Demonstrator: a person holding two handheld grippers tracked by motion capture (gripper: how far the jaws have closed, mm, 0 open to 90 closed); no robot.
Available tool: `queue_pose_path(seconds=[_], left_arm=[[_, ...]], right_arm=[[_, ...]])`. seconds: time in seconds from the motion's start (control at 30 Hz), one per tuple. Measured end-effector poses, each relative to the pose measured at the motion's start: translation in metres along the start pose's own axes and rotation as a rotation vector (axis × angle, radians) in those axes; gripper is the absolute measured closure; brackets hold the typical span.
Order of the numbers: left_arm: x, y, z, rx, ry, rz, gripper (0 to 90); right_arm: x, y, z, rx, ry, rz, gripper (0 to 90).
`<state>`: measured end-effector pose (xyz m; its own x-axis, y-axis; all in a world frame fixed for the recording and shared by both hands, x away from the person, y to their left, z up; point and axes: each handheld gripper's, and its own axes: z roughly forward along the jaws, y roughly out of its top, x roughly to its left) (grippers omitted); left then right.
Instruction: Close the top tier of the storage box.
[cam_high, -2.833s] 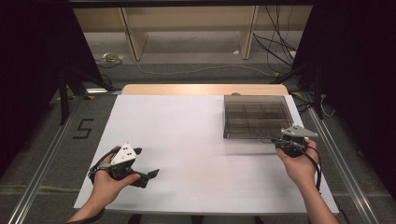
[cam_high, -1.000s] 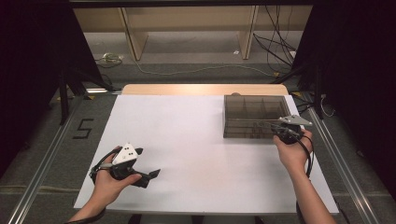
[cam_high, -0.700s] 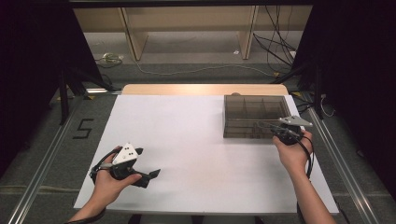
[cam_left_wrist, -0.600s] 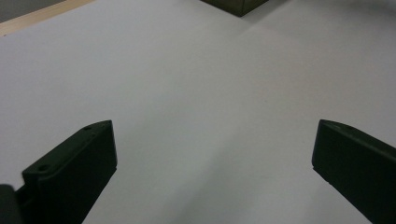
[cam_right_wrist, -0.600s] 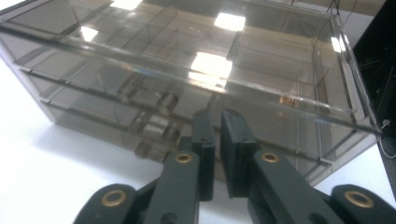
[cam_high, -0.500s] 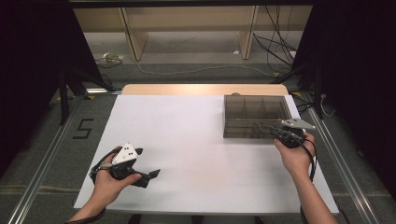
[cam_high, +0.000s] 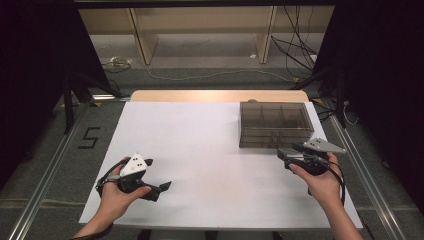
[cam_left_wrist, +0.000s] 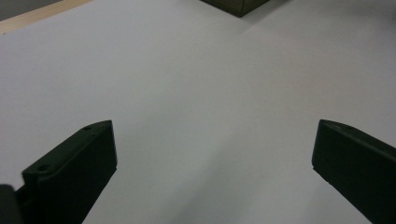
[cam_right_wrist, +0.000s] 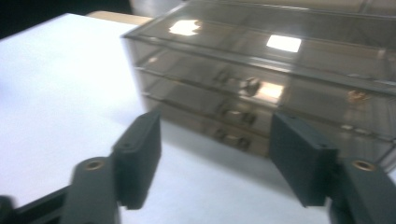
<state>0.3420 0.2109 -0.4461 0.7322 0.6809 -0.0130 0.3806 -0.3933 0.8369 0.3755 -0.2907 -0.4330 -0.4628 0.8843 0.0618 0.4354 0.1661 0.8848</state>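
**Smoky drawer box on the right, both tongs empty**

So the main thing here was the smoky see-through drawer box (cam_high: 274, 124), sitting on the far right part of the white desk (cam_high: 210, 150), close to its right edge. From the right gripper view the box (cam_right_wrist: 280, 88) had stacked shallow drawers with small knobs on their fronts, and a few little bits inside that were too blurry to make out. Its flat top caught a couple of bright light reflections.

The right tongs (cam_high: 286, 154) were just in front of the box's near right corner, pointing roughly left, held in the right hand (cam_high: 322, 182). Its jaws had just been opening and stood wide apart, with nothing between them except bare desk and the lower drawers beyond. In the right gripper view the right tongs (cam_right_wrist: 215, 158) looked near the drawer fronts but weren't touching them.

The left tongs (cam_high: 162, 187) were way over on the near left side of the desk, well apart from the box, gripped by the left hand (cam_high: 120, 195). Its jaws were spread wide too, with nothing in them, only plain white desk (cam_left_wrist: 196, 93) underneath.

Beyond the desk there was a grey floor with loose cables (cam_high: 210, 75) and a "5" mark (cam_high: 90, 137) on the left.
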Motion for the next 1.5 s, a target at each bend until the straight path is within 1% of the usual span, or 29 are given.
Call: queue_pose_path(seconds=[0.07, 0.13, 0.2, 0.33, 0.4, 0.6, 1.1, 1.3, 1.5], left_arm=[[0.000, 0.000, 0.000, 0.000, -0.002, -0.001, 0.0], [0.000, 0.000, 0.001, 0.002, -0.003, 0.000, 0.0], [0.000, 0.000, 0.001, 0.002, -0.003, -0.005, 0.0], [0.000, 0.000, 0.001, 0.004, -0.004, -0.008, 0.0], [0.000, 0.000, 0.001, 0.004, -0.004, -0.007, 0.0], [0.000, -0.001, 0.000, 0.007, -0.004, -0.002, 0.0], [0.001, -0.001, -0.001, 0.007, -0.002, -0.005, 0.0], [0.001, -0.001, -0.001, 0.007, -0.003, -0.007, 0.0], [0.002, -0.001, -0.001, 0.006, -0.003, -0.010, 0.0]], right_arm=[[0.004, -0.003, -0.004, 0.003, 0.028, -0.005, 30.2], [0.008, -0.006, -0.008, 0.002, 0.046, -0.010, 28.3], [0.011, -0.008, -0.012, -0.001, 0.055, -0.014, 27.8], [0.016, -0.014, -0.017, 0.005, 0.070, -0.036, 26.0], [0.018, -0.016, -0.020, 0.012, 0.070, -0.042, 25.9], [0.022, -0.019, -0.027, 0.008, 0.072, -0.053, 25.6], [0.023, -0.029, -0.041, 0.015, 0.066, -0.048, 25.2], [0.024, -0.031, -0.044, 0.020, 0.066, -0.053, 24.6], [0.025, -0.032, -0.043, 0.022, 0.068, -0.056, 24.5]])
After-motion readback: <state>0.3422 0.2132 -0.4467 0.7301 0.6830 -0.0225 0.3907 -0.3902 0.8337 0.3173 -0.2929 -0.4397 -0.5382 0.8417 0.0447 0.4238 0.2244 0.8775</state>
